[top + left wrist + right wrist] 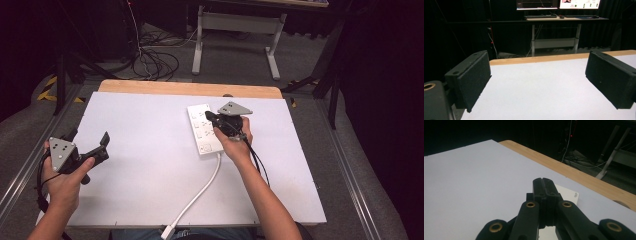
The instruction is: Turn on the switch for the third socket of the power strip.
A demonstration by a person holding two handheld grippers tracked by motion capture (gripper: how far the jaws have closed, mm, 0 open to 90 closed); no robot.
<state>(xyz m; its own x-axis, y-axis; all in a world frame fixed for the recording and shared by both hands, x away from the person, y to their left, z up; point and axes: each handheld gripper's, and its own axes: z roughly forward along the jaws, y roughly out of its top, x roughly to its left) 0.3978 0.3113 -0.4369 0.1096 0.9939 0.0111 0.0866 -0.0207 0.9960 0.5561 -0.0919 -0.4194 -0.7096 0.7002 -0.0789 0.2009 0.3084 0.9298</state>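
A white power strip (pixel 202 131) lies on the white table top (pixel 140 165), right of the middle. Its white cable (pixel 198 195) runs toward the near edge and ends in a plug (pixel 167 231). My right gripper (pixel 210 117) hovers over the strip's far half with its jaws pressed together and nothing between them. In the right gripper view the shut gripper (pixel 543 181) points past a corner of the strip (pixel 568 194). My left gripper (pixel 88 141) is held at the table's left edge, open and empty. In the left gripper view its pads (pixel 471 80) stand wide apart over bare table.
The table's far edge is a wooden strip (pixel 190 88). Beyond it are a desk frame (pixel 235 35) and loose cables (pixel 152 62) on the floor. Metal rails (pixel 350 170) run along both sides of the table. A desk with monitors (pixel 556 3) stands behind.
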